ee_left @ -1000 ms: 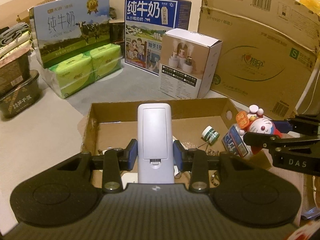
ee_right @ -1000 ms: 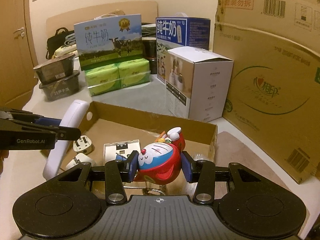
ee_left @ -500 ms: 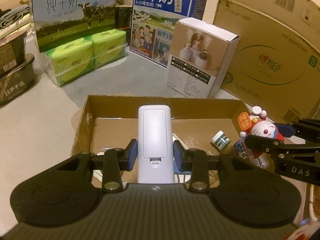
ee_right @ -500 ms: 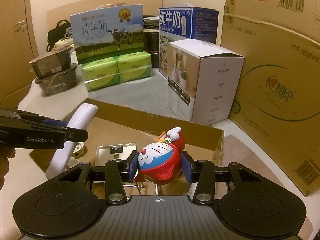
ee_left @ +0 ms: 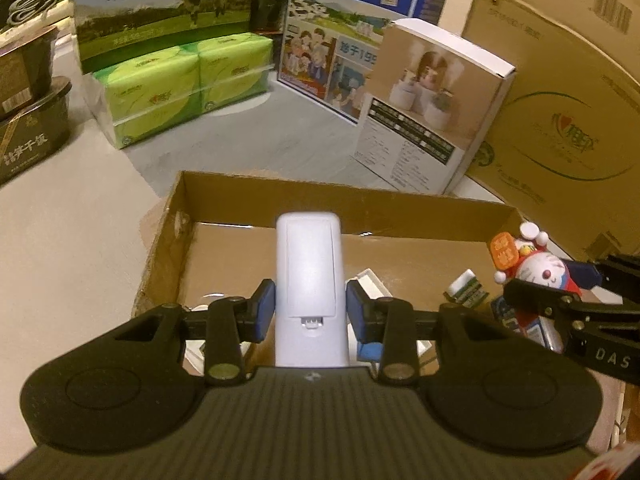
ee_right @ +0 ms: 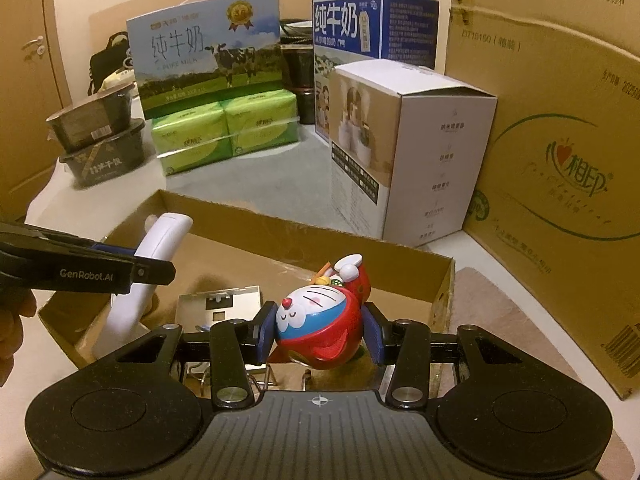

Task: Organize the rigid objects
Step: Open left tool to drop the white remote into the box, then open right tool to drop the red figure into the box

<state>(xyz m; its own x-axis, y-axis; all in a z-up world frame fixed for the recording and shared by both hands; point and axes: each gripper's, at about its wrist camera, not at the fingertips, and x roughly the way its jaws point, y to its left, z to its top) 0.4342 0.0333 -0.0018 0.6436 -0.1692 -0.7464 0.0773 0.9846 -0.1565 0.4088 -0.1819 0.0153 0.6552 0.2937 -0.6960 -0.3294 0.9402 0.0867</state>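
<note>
My left gripper (ee_left: 310, 310) is shut on a white remote control (ee_left: 309, 272), held back side up above the shallow cardboard tray (ee_left: 344, 204). My right gripper (ee_right: 320, 330) is shut on a red and blue Doraemon figure (ee_right: 320, 320), held above the tray's right part (ee_right: 444, 280). In the right wrist view the remote (ee_right: 140, 284) and left gripper show at the left. In the left wrist view the figure (ee_left: 536, 268) shows at the right. A white square plate (ee_right: 220, 300) and a small green-labelled bottle (ee_left: 466, 286) lie in the tray.
A white product box (ee_right: 412, 152) stands behind the tray. Two milk cartons (ee_right: 208, 48) (ee_right: 372, 24), green tissue packs (ee_right: 228, 132) and dark food bowls (ee_right: 100, 140) stand at the back. A big brown carton (ee_right: 560, 160) fills the right side.
Both grippers have risen and moved forward over the tray, each keeping hold of its object. The boxes behind look nearer.
</note>
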